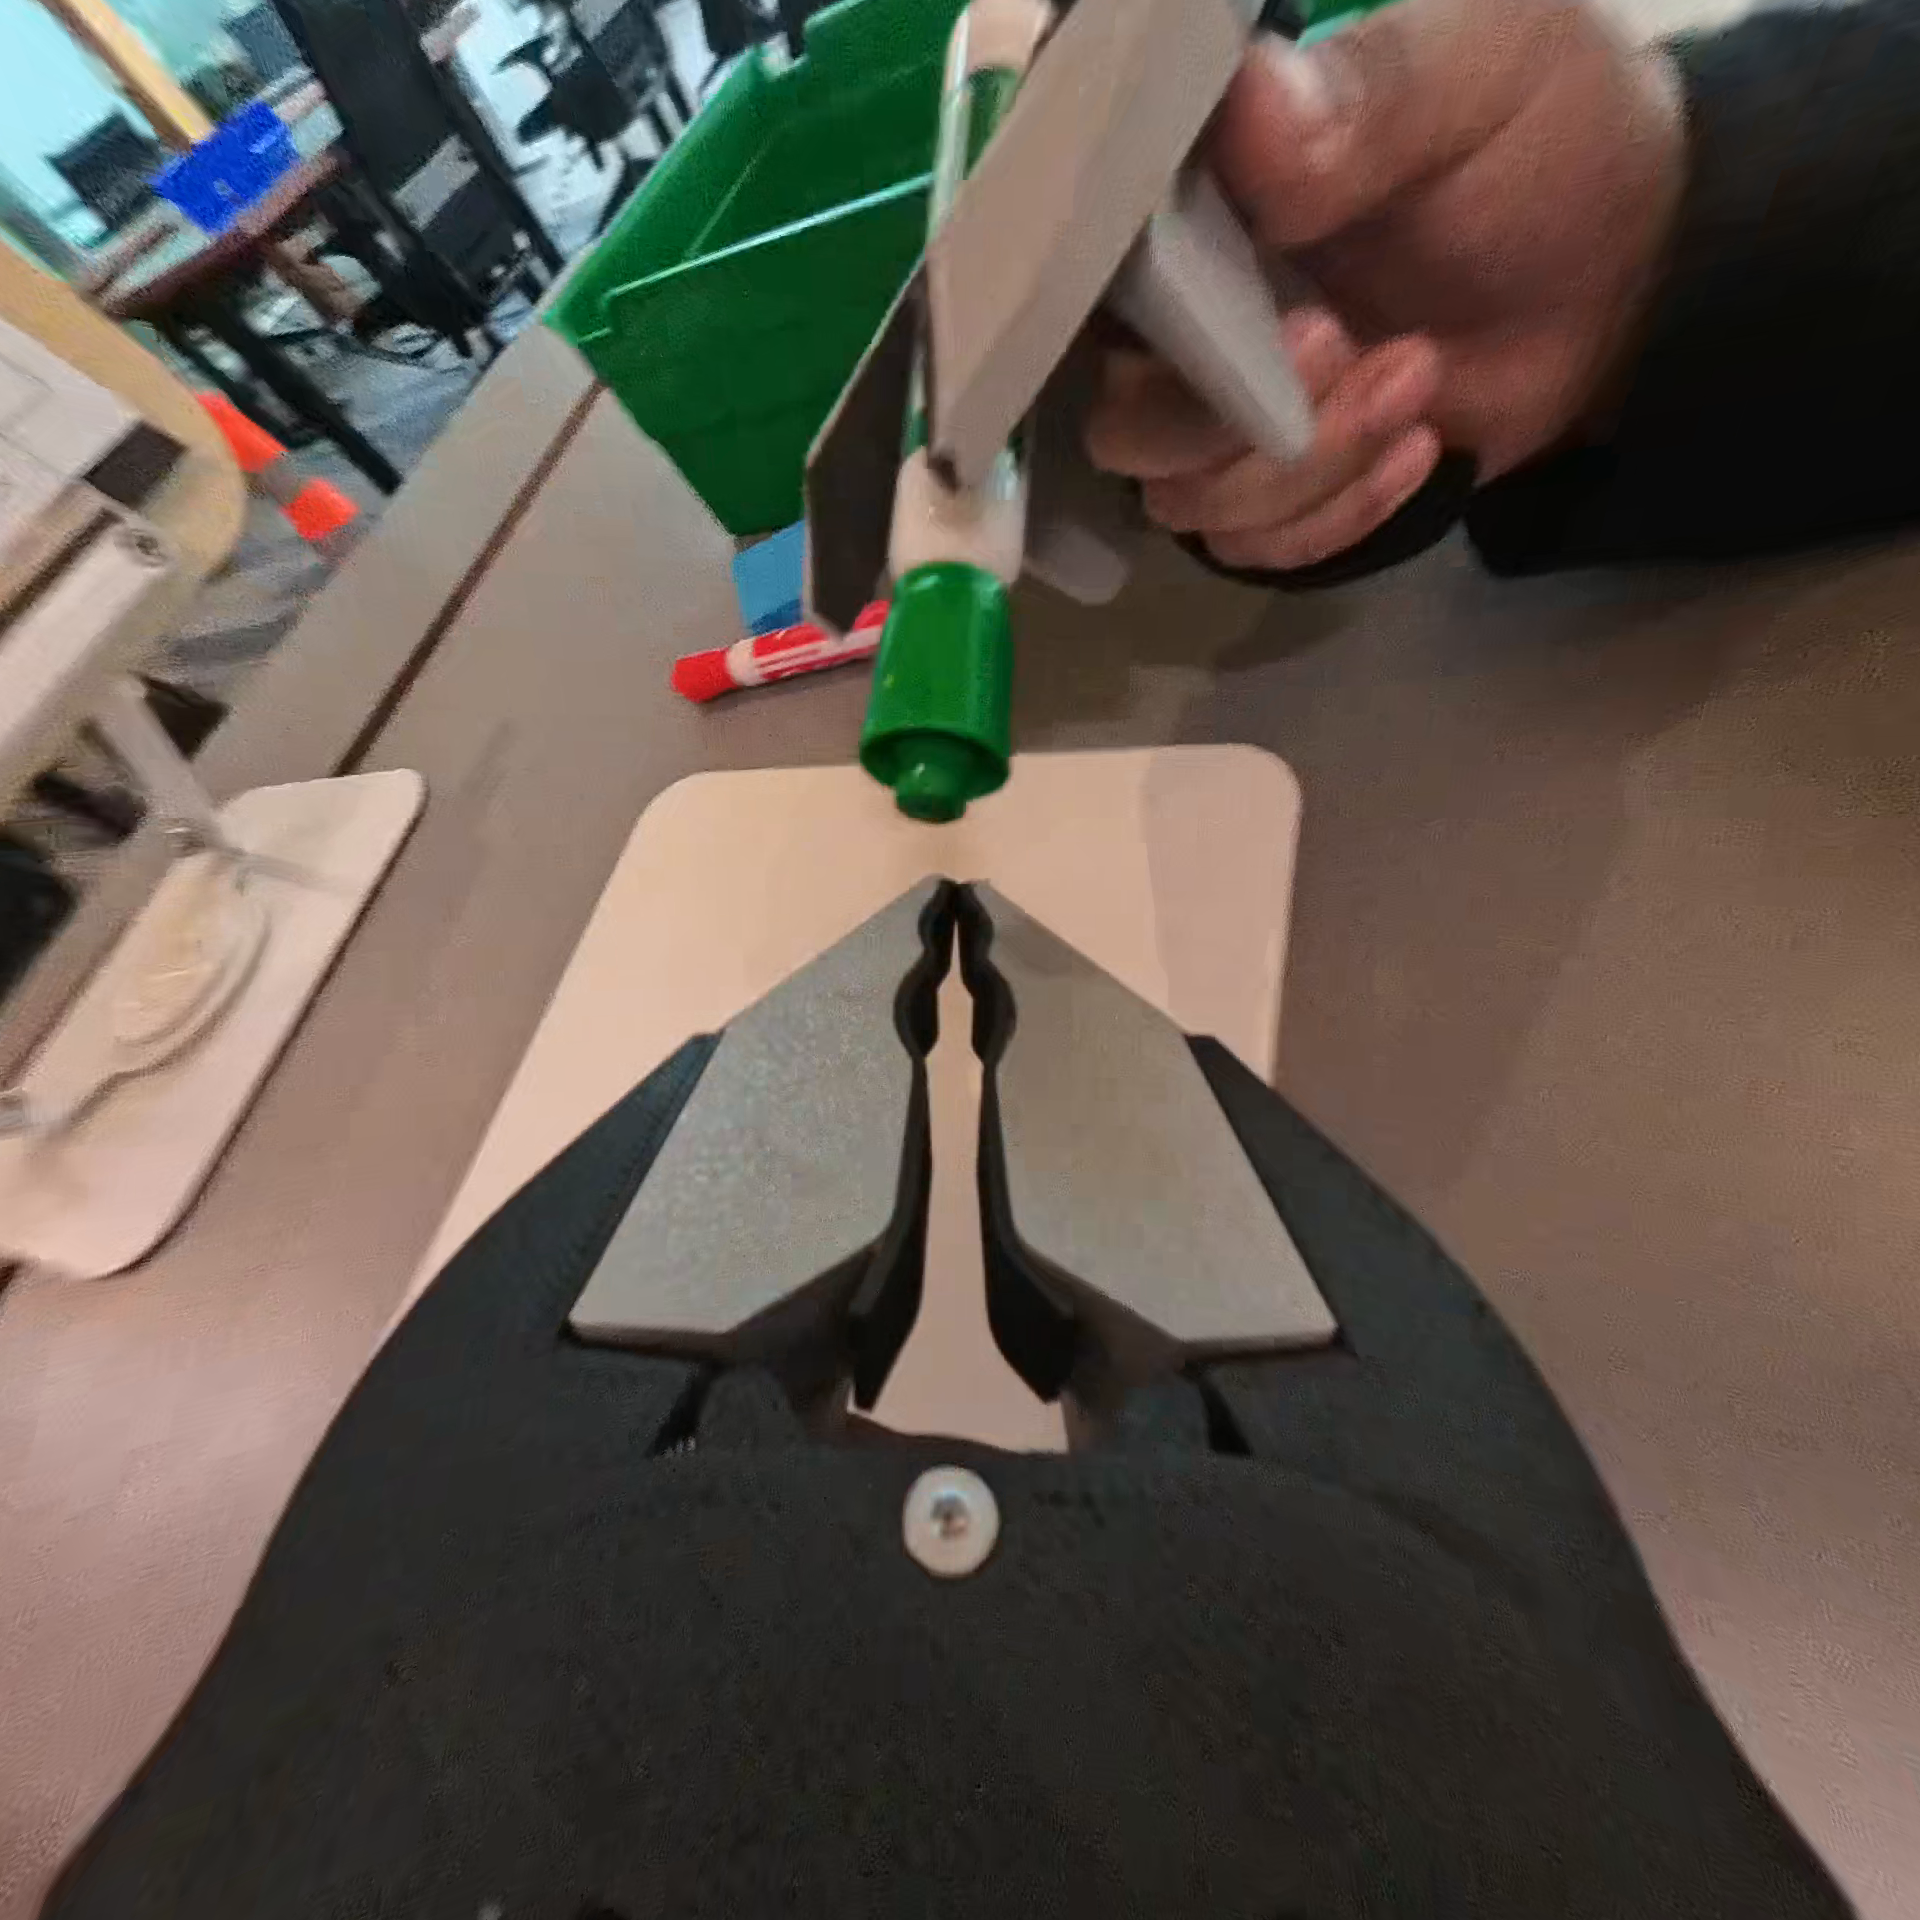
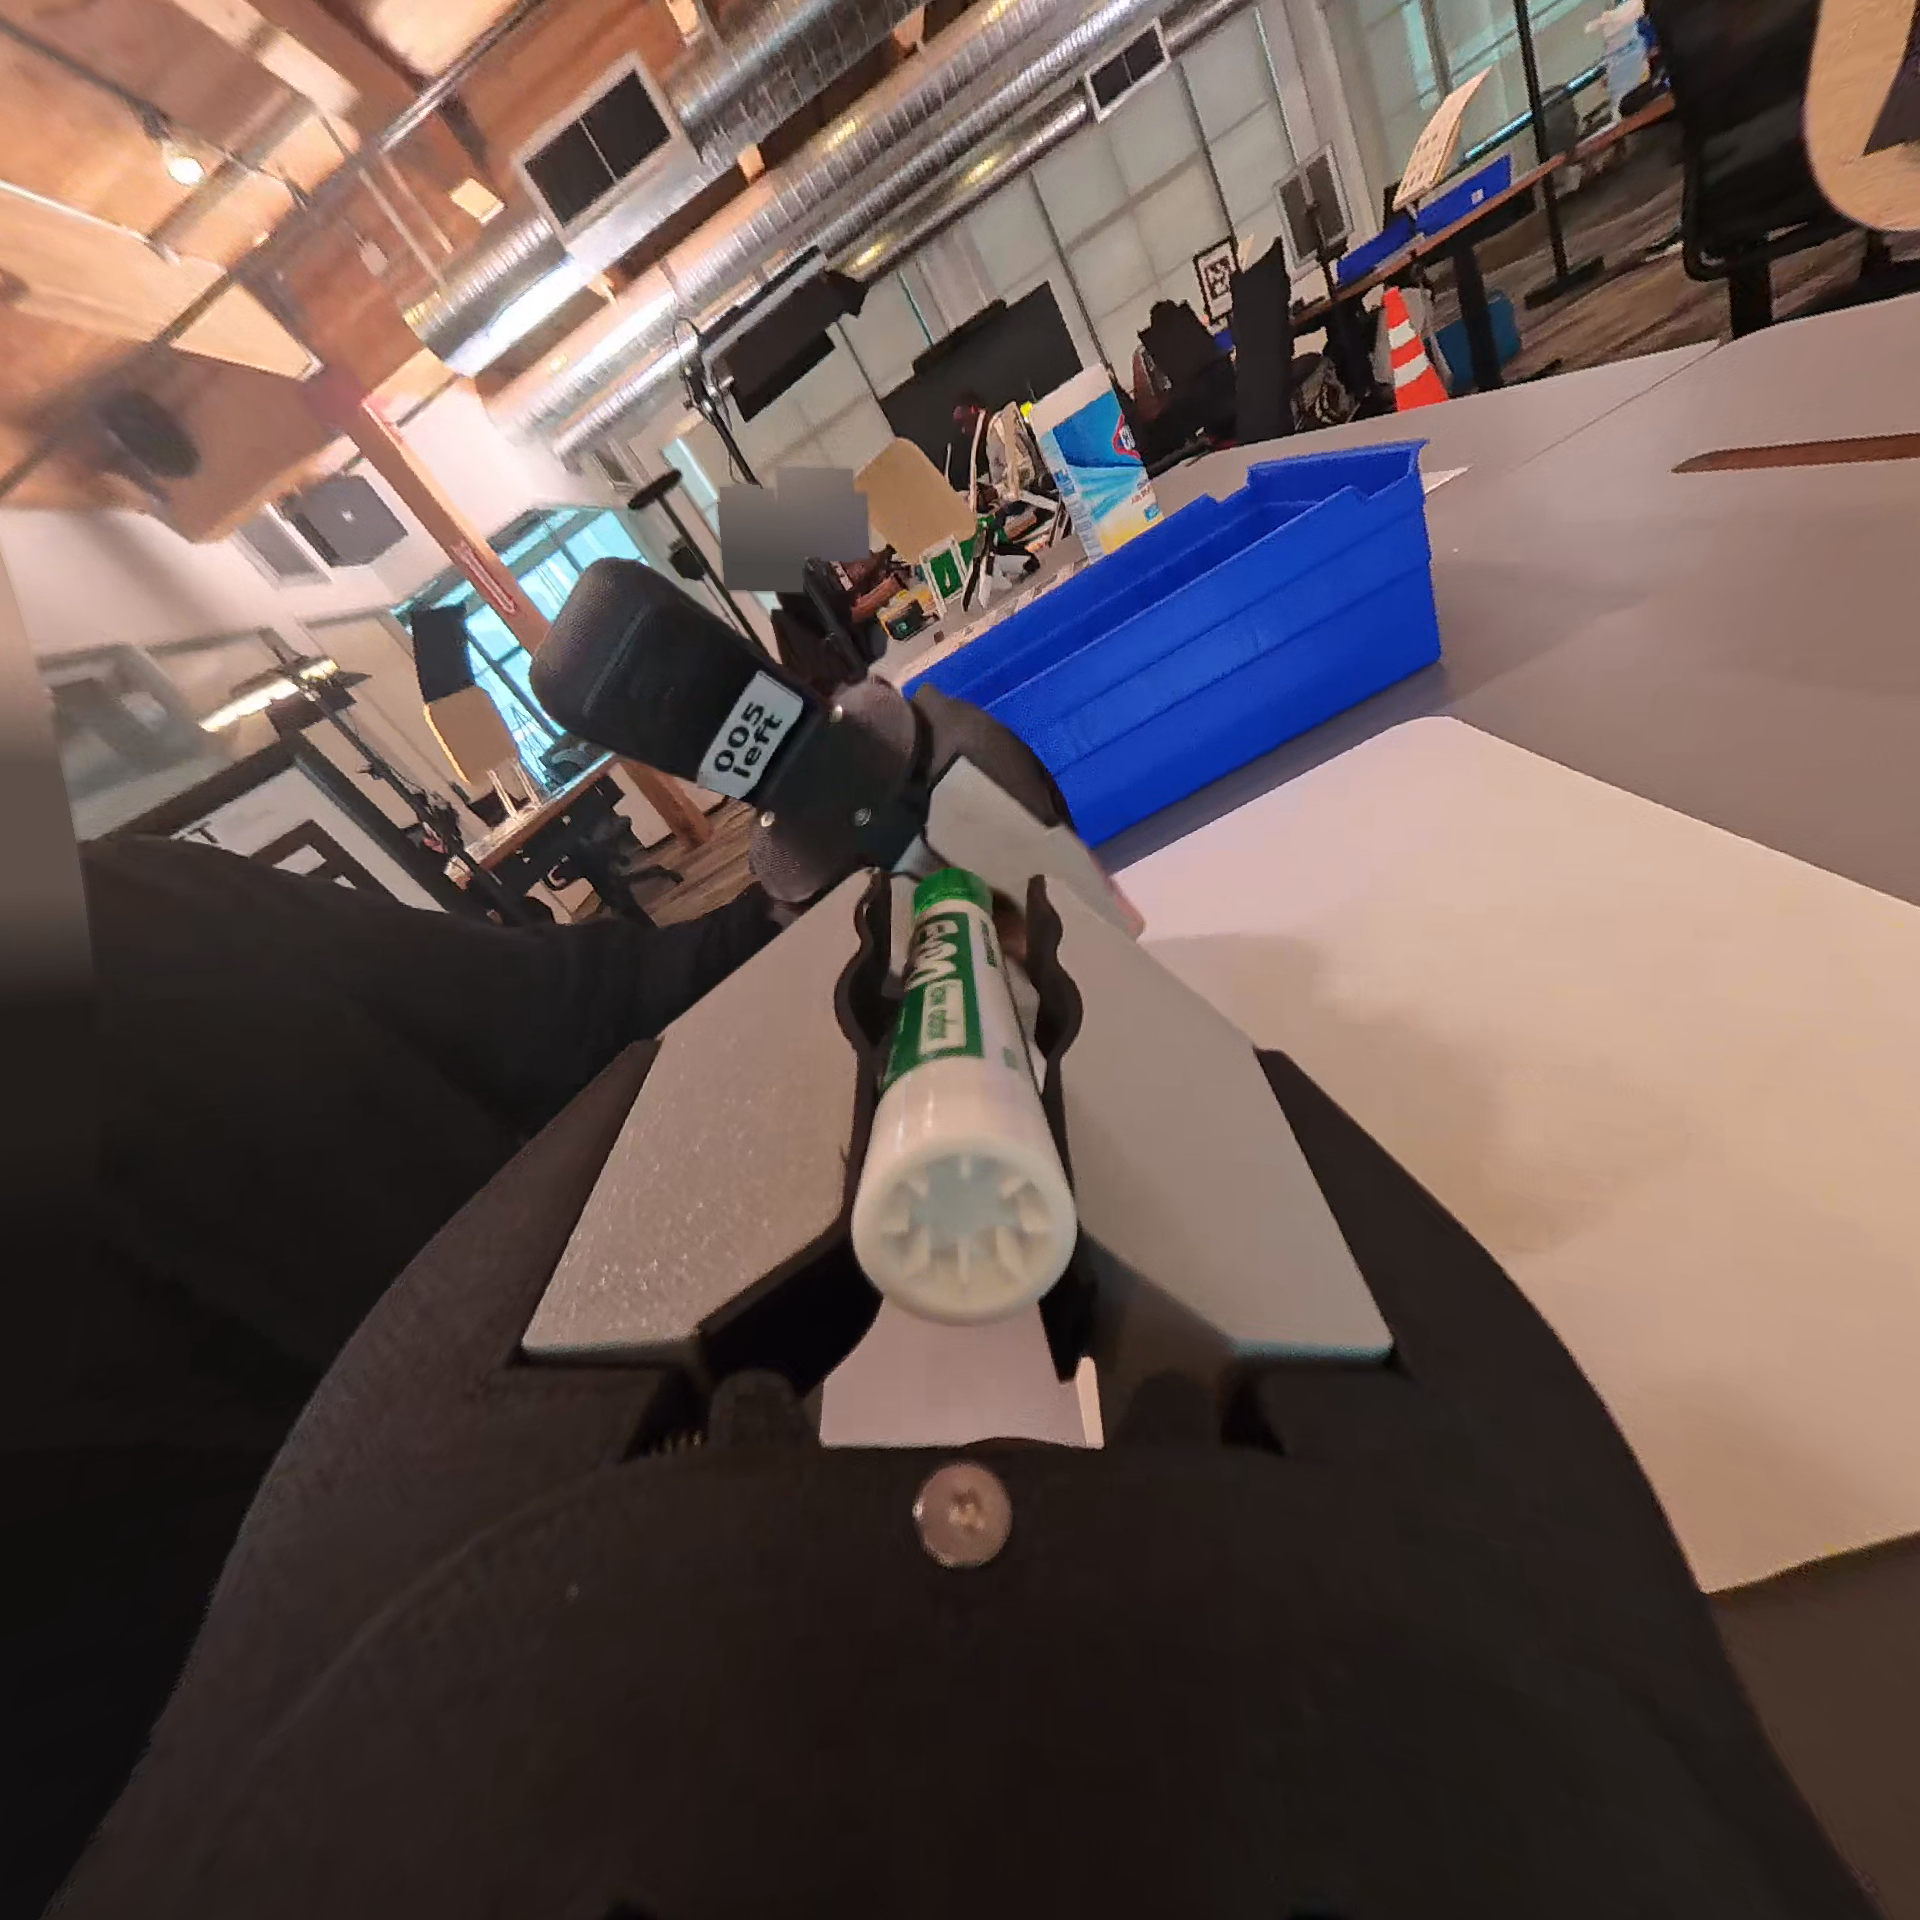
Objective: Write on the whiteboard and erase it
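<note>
My left gripper [image 1: 954, 888] is shut with nothing between its pads, low over the whiteboard [image 1: 1143, 883]. My right gripper [image 2: 956, 904] is shut on a green marker [image 2: 961, 1049], gripping its white barrel. In the left wrist view the right gripper [image 1: 914, 520] comes in from above, held by a hand [image 1: 1403, 312]. The marker's green cap [image 1: 935, 696] points down at my left fingertips and stops a short way from them. The left gripper [image 2: 1018, 831] shows just beyond the marker in the right wrist view, over the whiteboard [image 2: 1455, 1039].
A red marker [image 1: 774, 660] lies on the grey table beyond the whiteboard, next to a small blue object [image 1: 769, 577]. A green bin [image 1: 769, 281] stands behind them. A blue bin [image 2: 1195, 644] stands past the whiteboard's far edge. Another pale board [image 1: 208, 987] lies at the left. The left gripper's tips are roughly 7 cm from the right gripper's. Both grippers' tips are roughly 25 cm from the small blue object [image 1: 769, 577].
</note>
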A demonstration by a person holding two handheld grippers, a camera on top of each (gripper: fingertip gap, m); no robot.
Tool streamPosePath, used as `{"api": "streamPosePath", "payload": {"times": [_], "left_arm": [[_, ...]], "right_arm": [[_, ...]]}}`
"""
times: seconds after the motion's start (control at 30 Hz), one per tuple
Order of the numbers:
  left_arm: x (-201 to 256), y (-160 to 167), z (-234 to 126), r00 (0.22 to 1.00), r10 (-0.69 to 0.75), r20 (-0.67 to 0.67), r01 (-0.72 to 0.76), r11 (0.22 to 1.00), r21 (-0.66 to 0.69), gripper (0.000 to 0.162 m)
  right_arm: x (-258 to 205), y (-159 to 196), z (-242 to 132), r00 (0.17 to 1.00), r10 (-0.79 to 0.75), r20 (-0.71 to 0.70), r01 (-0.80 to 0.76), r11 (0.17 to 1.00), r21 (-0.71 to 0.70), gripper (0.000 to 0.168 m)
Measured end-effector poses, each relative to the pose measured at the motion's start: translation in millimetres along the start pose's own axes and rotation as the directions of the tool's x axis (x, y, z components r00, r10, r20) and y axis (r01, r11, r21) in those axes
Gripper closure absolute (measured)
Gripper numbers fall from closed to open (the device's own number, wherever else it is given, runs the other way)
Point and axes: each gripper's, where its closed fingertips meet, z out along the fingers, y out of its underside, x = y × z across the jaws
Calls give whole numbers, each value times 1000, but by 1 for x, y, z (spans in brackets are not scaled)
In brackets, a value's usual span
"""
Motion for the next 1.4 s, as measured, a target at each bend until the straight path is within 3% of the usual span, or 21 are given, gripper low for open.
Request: {"api": "streamPosePath", "payload": {"times": [0.07,0.17,0.27,0.33,0.43,0.53,0.57,0.7,0.9,0.97,1.23,1.33,1.4], "left_arm": [[28,-14,-1,959,-165,-232,180,983,45,162],[18,-2,-2,944,-236,-229,244,970,7,162],[24,-6,-8,838,-396,-374,420,907,-20,138],[25,-12,-11,804,-429,-412,468,884,-8,136],[37,-13,-12,764,-450,-462,482,874,-55,127],[42,-12,-5,790,-432,-435,448,891,-70,135],[42,-9,-2,807,-426,-410,434,898,-79,147],[47,-3,-1,820,-399,-410,391,914,-107,148],[56,-6,-6,779,-430,-456,417,899,-134,143],[62,-5,-4,777,-424,-465,404,903,-149,149],[56,-2,4,840,-384,-384,359,923,-137,152],[37,14,12,941,-275,-198,244,956,-165,153],[14,32,18,999,-22,36,31,966,-256,153]], "right_arm": [[9,5,0,997,-35,-71,32,999,-34,143],[10,6,2,996,-37,-77,34,999,-41,142],[7,12,3,995,-73,-71,67,994,-86,143],[5,20,8,996,-68,-51,61,990,-127,142],[7,26,12,994,-85,-64,74,985,-155,142],[4,30,16,996,-79,-41,71,983,-170,143],[3,31,18,996,-84,-37,76,982,-173,143],[1,37,19,994,-106,-25,98,973,-210,143],[-3,41,21,993,-120,-2,116,964,-239,142],[-4,44,24,994,-114,6,112,963,-244,143],[0,41,23,994,-110,-23,102,969,-227,143],[15,41,23,994,-39,-107,18,981,-195,143],[27,42,24,987,40,-154,-66,983,-169,143]]}}
